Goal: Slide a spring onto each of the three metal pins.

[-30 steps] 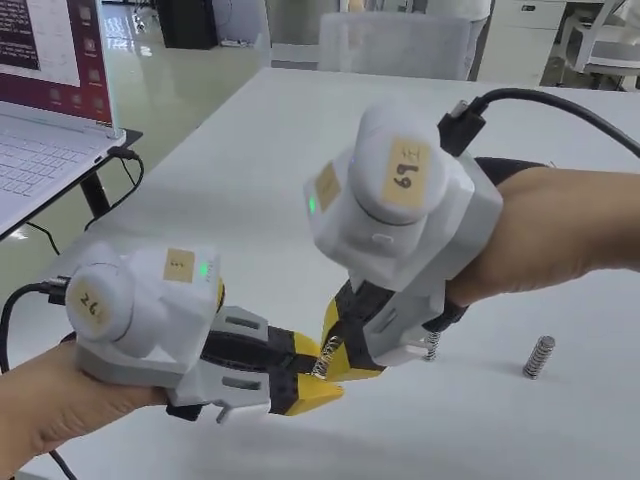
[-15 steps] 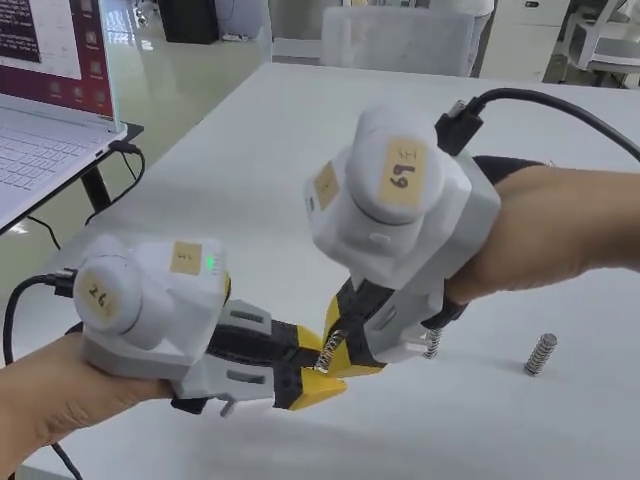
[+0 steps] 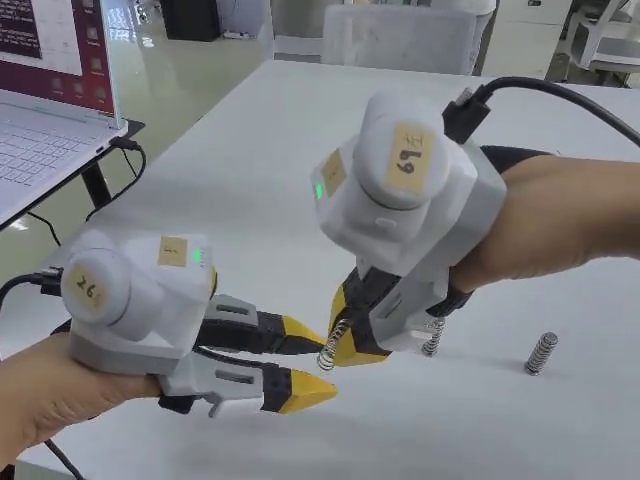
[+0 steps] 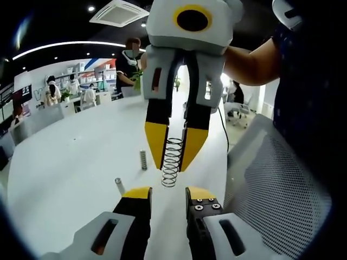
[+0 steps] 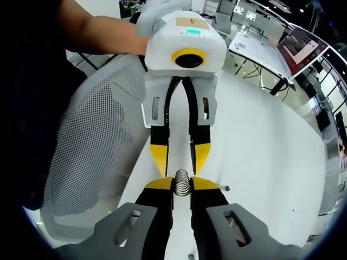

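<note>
An open laptop sits well left of the left tool, off the white tabletop. A mesh chair stands far beyond it.

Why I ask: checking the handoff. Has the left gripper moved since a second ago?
Yes: the left gripper drew back leftward, away from the lone spring.

Sticker "69" atop right tongs; left tongs label, perhaps "26".

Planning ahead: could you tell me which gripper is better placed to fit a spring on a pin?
Probably right: the right gripper clamps a spring, while the left gripper is open and empty.
</note>
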Tool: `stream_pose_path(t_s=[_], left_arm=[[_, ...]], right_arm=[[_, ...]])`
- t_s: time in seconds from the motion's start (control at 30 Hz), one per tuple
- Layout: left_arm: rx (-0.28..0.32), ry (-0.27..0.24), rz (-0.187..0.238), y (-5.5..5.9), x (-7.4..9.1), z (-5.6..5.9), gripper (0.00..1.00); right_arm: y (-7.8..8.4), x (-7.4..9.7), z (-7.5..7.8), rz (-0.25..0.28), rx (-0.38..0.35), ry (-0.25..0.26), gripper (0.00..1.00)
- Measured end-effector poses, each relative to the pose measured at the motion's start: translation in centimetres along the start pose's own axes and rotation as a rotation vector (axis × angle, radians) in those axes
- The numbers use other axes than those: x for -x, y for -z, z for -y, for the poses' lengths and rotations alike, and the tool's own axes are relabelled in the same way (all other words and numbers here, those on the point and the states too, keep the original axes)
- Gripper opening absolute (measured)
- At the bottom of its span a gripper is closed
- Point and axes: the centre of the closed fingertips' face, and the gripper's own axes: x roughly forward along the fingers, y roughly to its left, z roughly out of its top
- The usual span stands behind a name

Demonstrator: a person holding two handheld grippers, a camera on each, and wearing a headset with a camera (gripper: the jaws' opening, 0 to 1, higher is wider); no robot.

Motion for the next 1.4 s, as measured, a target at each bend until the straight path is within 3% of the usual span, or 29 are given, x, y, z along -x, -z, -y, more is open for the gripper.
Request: stream_pose_path(t_s=[0.2, 0.57, 1.07, 1.4], left_arm=[[0.021, -0.06, -0.005, 1.0, 0.8, -1.2, 0.29], [0.045, -0.126, 0.01, 1.7, 1.7, -2.3, 0.47], [0.055, -0.182, 0.005, 2.6, 2.1, -2.6, 0.72], [0.056, -0.196, 0.012, 2.8, 2.3, -2.6, 0.8]], right_arm=[[0.4, 0.3, 0.5, -0.002, -0.018, 0.008, 0.08], [1.0, 0.9, 1.4, -0.01, -0.032, 0.03, 0.08], [1.9, 1.4, 3.8, -0.045, -0.041, 0.07, 0.08], [2.5, 0.5, 6.4, -0.092, -0.045, 0.072, 0.08]])
